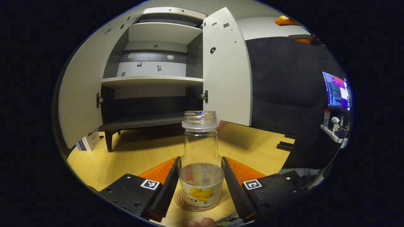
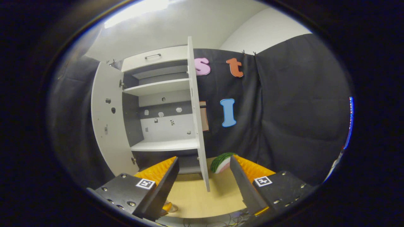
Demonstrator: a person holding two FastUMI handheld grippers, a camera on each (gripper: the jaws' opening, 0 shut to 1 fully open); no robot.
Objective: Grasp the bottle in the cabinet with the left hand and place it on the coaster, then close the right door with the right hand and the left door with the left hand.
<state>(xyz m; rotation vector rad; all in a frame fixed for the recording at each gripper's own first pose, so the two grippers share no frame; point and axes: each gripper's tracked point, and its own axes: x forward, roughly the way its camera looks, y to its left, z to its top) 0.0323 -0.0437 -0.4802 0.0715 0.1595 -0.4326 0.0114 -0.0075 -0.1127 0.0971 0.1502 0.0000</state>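
On the coaster (image 1: 189,203), bottle (image 1: 200,160) between left tool's (image 1: 200,186) touching fingers; right tool (image 2: 204,176) open, facing right door (image 2: 197,119).

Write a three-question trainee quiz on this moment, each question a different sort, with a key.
1. True or false: both cabinet doors are closed.
2. The bottle stands on: A) a shelf B) the coaster C) the bare table.
3. Fill in: the bottle has no ____ on its neck.

Key:
1. False; the right door and left door stand open.
2. B, between the left gripper fingers.
3. Cap.
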